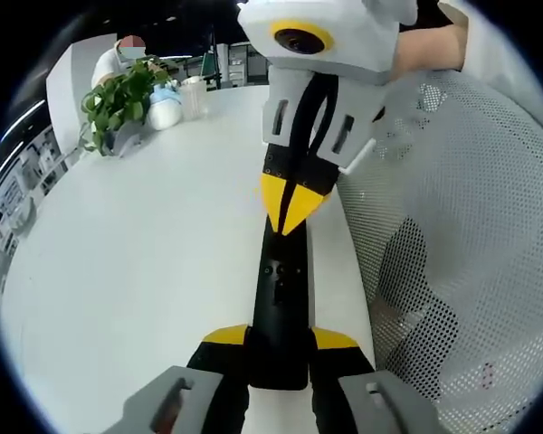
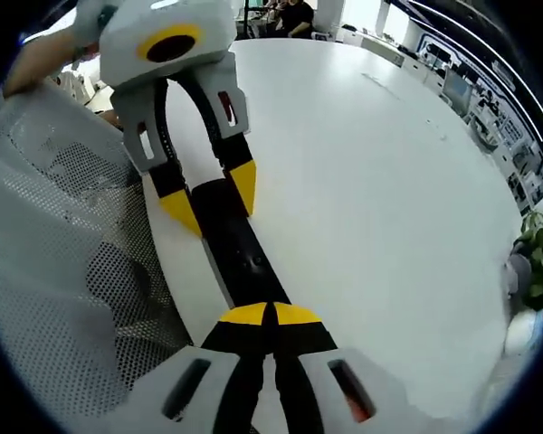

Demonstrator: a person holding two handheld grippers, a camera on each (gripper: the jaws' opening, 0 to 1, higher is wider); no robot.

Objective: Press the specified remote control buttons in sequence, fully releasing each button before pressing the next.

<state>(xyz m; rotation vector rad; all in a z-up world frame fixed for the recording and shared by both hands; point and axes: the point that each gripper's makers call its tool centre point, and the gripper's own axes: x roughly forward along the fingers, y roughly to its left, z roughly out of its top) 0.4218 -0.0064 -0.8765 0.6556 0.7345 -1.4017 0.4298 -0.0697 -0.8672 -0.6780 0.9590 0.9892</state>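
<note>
Remote control (image 1: 281, 307): black, lying along the white desk (image 1: 136, 271) edge, no legible writing | Left gripper (image 1: 281, 342): jaws narrowed around the remote's near end, at 6 o'clock | Right gripper (image 1: 291, 208): jaws closed together, tips on the remote's far end at 12 o'clock | Mesh chair (image 1: 471, 226): at 3 o'clock | Plant (image 1: 118, 99): at 10 o'clock.

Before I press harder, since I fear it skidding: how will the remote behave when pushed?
The black remote control looks rigid and flat, so it probably won't bend or roll. The white table looks smooth, so it might slide, but the left claw straddles its end.
</note>
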